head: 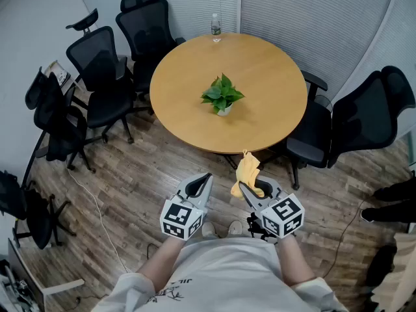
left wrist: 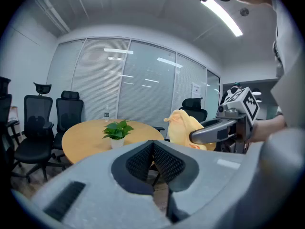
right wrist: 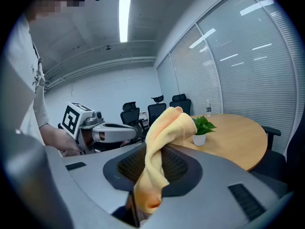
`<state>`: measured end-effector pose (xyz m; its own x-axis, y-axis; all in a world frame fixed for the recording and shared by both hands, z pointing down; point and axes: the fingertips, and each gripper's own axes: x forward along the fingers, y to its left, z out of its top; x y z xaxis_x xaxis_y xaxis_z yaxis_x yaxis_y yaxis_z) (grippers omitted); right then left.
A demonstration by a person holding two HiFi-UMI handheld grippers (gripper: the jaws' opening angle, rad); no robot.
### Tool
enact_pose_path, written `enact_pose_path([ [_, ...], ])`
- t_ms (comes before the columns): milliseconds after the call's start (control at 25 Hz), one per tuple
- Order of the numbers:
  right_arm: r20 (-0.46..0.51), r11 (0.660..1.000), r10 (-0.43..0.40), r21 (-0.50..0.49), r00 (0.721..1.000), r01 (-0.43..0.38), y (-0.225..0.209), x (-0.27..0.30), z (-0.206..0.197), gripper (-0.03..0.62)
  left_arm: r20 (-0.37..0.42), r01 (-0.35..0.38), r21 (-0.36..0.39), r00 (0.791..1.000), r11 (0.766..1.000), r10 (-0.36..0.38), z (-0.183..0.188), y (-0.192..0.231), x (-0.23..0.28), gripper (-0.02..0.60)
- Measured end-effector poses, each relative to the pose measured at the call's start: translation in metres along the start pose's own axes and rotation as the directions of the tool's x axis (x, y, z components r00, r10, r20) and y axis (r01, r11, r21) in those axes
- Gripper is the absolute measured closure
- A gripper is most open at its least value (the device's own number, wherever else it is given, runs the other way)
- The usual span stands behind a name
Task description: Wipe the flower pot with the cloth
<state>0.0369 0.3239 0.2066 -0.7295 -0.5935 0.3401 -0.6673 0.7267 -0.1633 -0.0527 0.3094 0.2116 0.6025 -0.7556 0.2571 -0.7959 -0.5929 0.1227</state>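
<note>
Standing at the 6 o'clock side of a round table, the person holds both grippers over the wood floor, short of the rim. The flower pot, small and white, sits upright at table centre with a leafy green plant in it. It is well apart from both grippers, at their 12 o'clock.

Right gripper: jaws clamped on the cloth, which is yellow and bunched. The loose upper end stands up past the jaw tips toward the table edge; the lower end hangs down between the pads. The cloth touches neither table nor pot.

Left gripper: jaws together, nothing between them. It sits just beside the right one, at its 9 o'clock.

Surroundings:
- A water bottle stands upright at the table's 12 o'clock edge, behind the pot.
- Black office chairs are grouped from 9 to 11 o'clock of the table.
- Two more chairs are at 3 to 4 o'clock, the nearer one tucked partly under the rim.
- A thin cable trails over the floor at 8 o'clock.
- Blinds run behind from 12 to 2 o'clock.

In the way: between grippers and pot lie the near rim, then bare tabletop. Leaves overhang the pot and hide most of its top from above. In both gripper views the pot's white side shows below the leaves.
</note>
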Motion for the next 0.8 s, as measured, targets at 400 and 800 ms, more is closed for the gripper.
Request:
enact_pose_path([
  [400, -0.011, 0.999, 0.034, -0.015, 0.999, -0.034, -0.014, -0.018, -0.006, 0.511, 0.013, -0.016, -0.011, 1.0, 1.0, 0.016, 0.004, -0.017, 0.011, 0.571],
  [800, -0.008, 0.999, 0.05, -0.011, 0.999, -0.05, -0.036, -0.039, -0.017, 0.51, 0.021, -0.066, -0.013, 0.998, 0.998, 0.066, -0.002, -0.043, 0.021, 0.571],
])
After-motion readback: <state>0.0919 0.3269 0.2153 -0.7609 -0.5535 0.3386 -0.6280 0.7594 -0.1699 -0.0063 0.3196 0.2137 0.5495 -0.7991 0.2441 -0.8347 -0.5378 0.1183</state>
